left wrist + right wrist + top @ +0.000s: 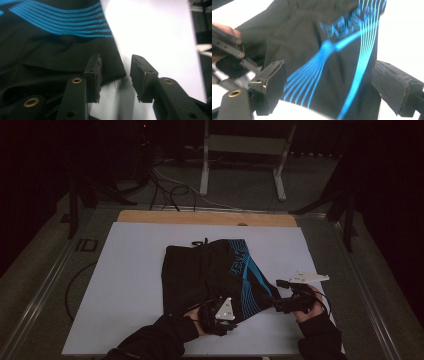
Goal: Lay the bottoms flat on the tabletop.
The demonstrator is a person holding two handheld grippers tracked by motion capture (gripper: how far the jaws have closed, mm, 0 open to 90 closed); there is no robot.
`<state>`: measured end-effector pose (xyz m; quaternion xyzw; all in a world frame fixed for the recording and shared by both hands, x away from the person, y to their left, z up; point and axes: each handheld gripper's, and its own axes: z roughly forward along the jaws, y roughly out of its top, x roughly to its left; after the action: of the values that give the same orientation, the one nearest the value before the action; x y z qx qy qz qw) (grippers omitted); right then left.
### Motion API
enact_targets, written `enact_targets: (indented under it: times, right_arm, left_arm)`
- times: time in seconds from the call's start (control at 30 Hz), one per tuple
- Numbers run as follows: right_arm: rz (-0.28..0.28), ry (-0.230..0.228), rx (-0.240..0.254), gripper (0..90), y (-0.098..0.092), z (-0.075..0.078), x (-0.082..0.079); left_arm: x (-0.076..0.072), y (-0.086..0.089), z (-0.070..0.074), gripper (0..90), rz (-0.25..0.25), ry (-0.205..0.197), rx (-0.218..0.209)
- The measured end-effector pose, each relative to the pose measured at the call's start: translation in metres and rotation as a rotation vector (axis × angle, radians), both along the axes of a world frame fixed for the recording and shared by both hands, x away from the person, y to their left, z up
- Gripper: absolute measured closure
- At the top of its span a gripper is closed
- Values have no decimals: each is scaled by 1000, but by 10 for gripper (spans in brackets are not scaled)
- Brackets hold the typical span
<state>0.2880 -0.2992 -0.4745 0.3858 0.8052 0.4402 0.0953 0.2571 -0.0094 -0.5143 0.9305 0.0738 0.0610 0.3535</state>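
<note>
A pair of black shorts (205, 270) with blue stripes and blue lettering lies flat on the white board (125, 270). My left gripper (227, 317) sits at the shorts' near hem. In the left gripper view the left gripper (116, 77) is open, and the hem corner of the shorts (50, 50) reaches into the gap without being pinched. My right gripper (277, 302) is at the shorts' right edge, pointing left. The right gripper view shows the right gripper (334, 90) wide open over the striped shorts (312, 45), with nothing held.
The board lies on a wooden table top (200, 217) whose far edge shows behind it. Cables (165, 190) and a metal frame (245, 145) are on the floor beyond. Bare board lies left of the shorts. A hand with the left gripper (227, 42) appears in the right gripper view.
</note>
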Motion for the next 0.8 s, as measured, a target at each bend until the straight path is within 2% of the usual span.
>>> enact_targets:
  times: [0.03,0.1,0.17,0.2,0.23,0.33,0.37,0.4,0.43,0.5,0.53,0.6,0.63,0.67,0.7,0.77,0.8]
  right_arm:
    - [-32,35,-25,115,-6,-9,-2]
    - [-50,72,-35,91,-9,-17,-3]
    - [-69,103,-73,92,-10,-24,-3]
    - [-69,103,-73,92,-10,-24,-3]
    - [-89,112,-100,190,-13,-28,-3]
    - [-140,116,-128,330,-17,-28,0]
    - [-140,116,-128,330,-17,-28,0]
    - [-158,132,-147,425,-18,-30,2]
    - [-169,140,-166,465,-17,-32,4]
    - [-182,161,-185,542,-16,-35,6]
    - [-188,157,-190,645,-16,-35,6]
    - [-185,177,-185,717,-14,-34,6]
    - [-175,173,-192,802,-13,-34,5]
    - [-169,184,-182,845,-11,-33,4]
    - [-172,177,-199,860,-9,-32,3]
    - [-159,170,-209,871,-5,-28,1]
    - [-159,171,-198,872,-5,-26,-1]
  left_arm:
    - [0,2,-2,660,5,9,-18]
    - [-2,2,-2,708,16,-8,-20]
    - [-4,1,-2,760,9,-25,-14]
    - [-4,1,-2,777,9,-25,-14]
    - [-5,1,-1,807,6,-35,-4]
    - [-6,1,-1,833,4,-41,0]
    - [-6,1,-1,837,4,-41,0]
    - [-5,1,0,838,-2,-35,4]
    - [-4,2,0,842,-6,-34,8]
    - [-4,2,0,842,-4,-31,5]
    - [-4,2,1,842,-7,-33,9]
    - [-4,2,1,843,-10,-34,12]
    - [-4,2,1,843,-10,-34,12]
    - [-5,2,1,844,-12,-28,10]
    - [-5,2,2,844,-12,-26,7]
    - [-5,5,4,847,-15,-19,6]
    - [-5,5,4,847,-15,-19,6]
